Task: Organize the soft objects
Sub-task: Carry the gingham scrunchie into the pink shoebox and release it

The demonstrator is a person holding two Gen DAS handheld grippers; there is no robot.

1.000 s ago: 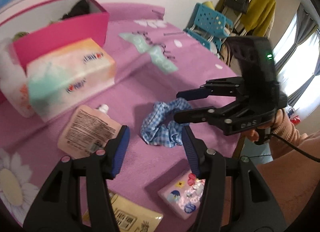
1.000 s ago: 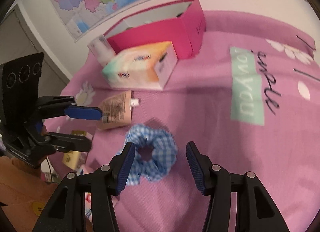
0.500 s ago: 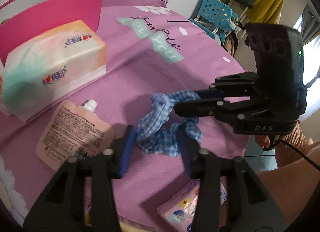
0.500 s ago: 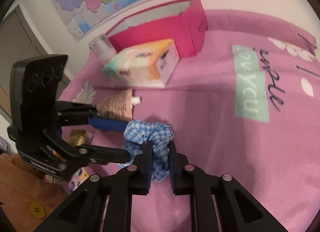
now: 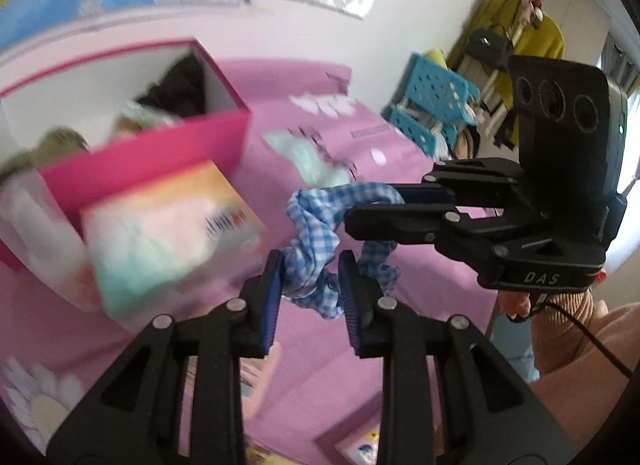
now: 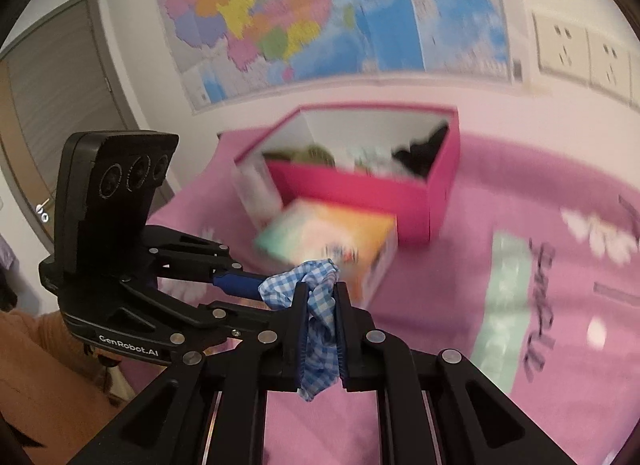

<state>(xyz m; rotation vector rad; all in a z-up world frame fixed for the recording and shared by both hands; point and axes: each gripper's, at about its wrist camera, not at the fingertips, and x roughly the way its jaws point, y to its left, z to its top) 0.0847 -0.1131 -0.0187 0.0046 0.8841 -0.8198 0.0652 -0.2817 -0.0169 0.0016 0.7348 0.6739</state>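
A blue-and-white checked scrunchie (image 5: 310, 221) hangs in the air above the pink bedspread, stretched between both grippers. My left gripper (image 5: 310, 289) has its jaws closing tight on the lower end, and the blue pads (image 5: 269, 305) press the cloth. My right gripper (image 6: 318, 297) is shut on the other end of the scrunchie (image 6: 316, 277). In the left wrist view the right gripper (image 5: 376, 205) reaches in from the right, and in the right wrist view the left gripper (image 6: 256, 293) comes from the left. Behind stands an open pink box (image 5: 160, 145) holding dark and greenish soft items.
A pastel tissue pack (image 5: 168, 233) lies against the front of the pink box (image 6: 348, 181). Small flat packets (image 5: 360, 441) lie near the bed's front edge. A blue crate (image 5: 432, 105) stands off the bed's far right. An orange sleeve (image 5: 580, 345) is at the right.
Both grippers closed on the scrunchie and lifted it off the bedspread. The view tilted up, so the box and wall now fill the background.
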